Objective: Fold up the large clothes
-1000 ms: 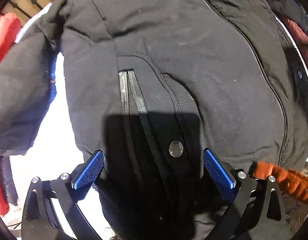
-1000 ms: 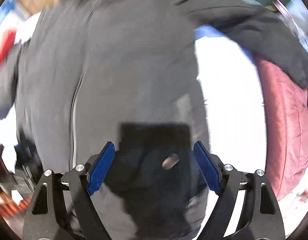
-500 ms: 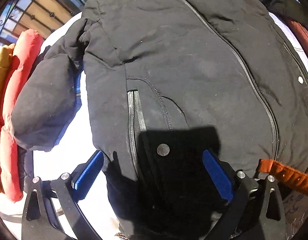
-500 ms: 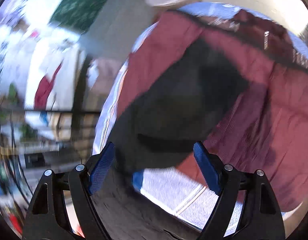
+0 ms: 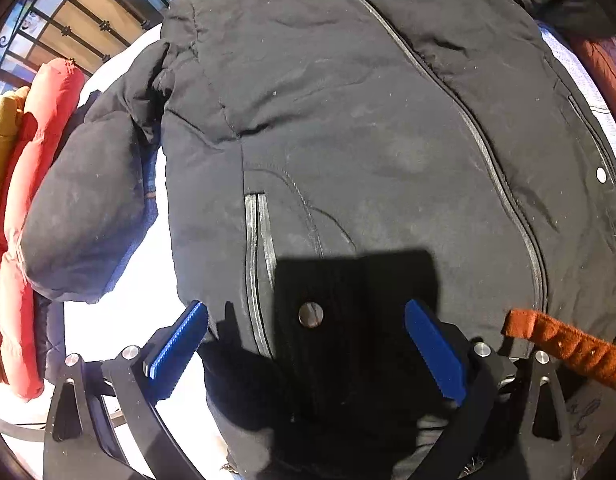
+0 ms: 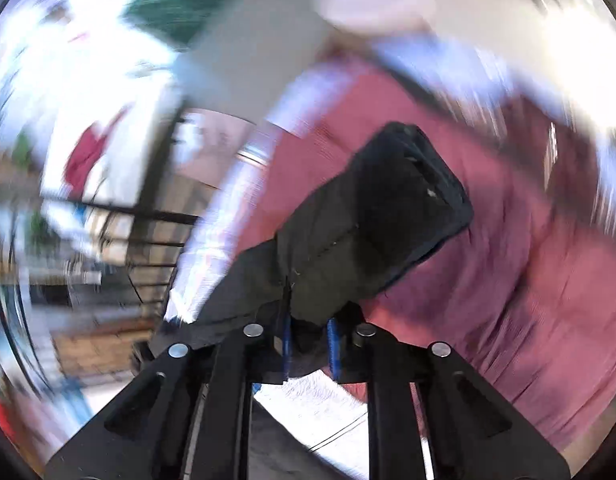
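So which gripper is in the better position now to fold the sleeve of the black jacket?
Right. The right gripper is shut on the black sleeve; the left gripper hovers open over the jacket.

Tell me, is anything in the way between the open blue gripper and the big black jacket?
No, nothing visible is. The left gripper hangs open right above the black jacket, near its round snap button, with only its shadow between. The right gripper is already shut on a sleeve.

My left gripper [image 5: 305, 344] & right gripper [image 6: 310, 344]: black angular frames w/ silver screws, ribbed blue pads [image 5: 175, 346].
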A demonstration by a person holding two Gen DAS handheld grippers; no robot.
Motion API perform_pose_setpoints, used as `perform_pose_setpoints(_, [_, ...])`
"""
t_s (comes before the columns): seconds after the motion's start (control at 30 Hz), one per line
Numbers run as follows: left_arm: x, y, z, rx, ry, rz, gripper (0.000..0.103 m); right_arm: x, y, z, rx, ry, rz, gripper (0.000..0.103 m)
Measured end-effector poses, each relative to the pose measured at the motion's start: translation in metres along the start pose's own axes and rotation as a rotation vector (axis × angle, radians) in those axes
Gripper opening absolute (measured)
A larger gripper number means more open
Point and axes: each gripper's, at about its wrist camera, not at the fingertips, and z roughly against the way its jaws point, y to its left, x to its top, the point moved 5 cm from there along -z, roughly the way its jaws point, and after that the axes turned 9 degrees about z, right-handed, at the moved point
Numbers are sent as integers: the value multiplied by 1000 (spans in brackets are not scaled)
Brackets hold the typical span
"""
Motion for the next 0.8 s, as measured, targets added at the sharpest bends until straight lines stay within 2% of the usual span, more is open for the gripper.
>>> perform_pose_setpoints(0.03, [3, 0, 1, 0, -8, 0, 97, 3, 13, 23, 24, -59, 72, 13])
perform_pose_setpoints(0.1, [6, -1, 5, -4, -21, 2, 97, 24, 52, 78, 158, -221, 259, 12])
perform_pose_setpoints(0.17, [9, -1, 7, -12, -31, 7, 97, 31, 77, 109, 226, -308, 411, 12])
perform_pose_setpoints(0.2, [10, -1, 7, -17, -32, 9, 97, 29, 78, 116, 229, -321, 453, 12])
perform_pose_setpoints(0.27, [10, -3, 6, -21, -30, 6, 97, 30, 68, 103, 194, -277, 474, 14])
perform_pose_setpoints(0.33, [9, -3, 5, -21, -26, 3, 97, 32, 36, 67, 92, -199, 400, 21])
perform_pose_setpoints(0.37, [8, -3, 6, -20, -26, 3, 97, 30, 9, 43, 49, -152, 324, 24])
perform_pose_setpoints(0.43, [5, -2, 6, -21, -23, 7, 97, 11, -40, 21, -26, -93, 182, 42])
perform_pose_setpoints(0.47, [4, 0, 6, -19, -20, 12, 97, -1, -70, 3, -62, -41, 87, 46])
perform_pose_setpoints(0.57, [1, 4, 4, -16, -3, 35, 97, -30, -126, -23, -27, 29, -126, 48])
perform_pose_setpoints(0.6, [1, 5, 2, -17, 3, 44, 97, -46, -145, -22, 15, 27, -192, 50])
perform_pose_setpoints(0.67, [2, 5, 0, -23, 13, 54, 97, -56, -162, -24, 35, 4, -250, 53])
perform_pose_setpoints(0.73, [4, 2, 0, -22, 14, 48, 97, -63, -174, -20, 60, -17, -293, 61])
perform_pose_setpoints(0.8, [6, -4, 2, -18, 3, 27, 97, -61, -185, -17, 105, -56, -361, 62])
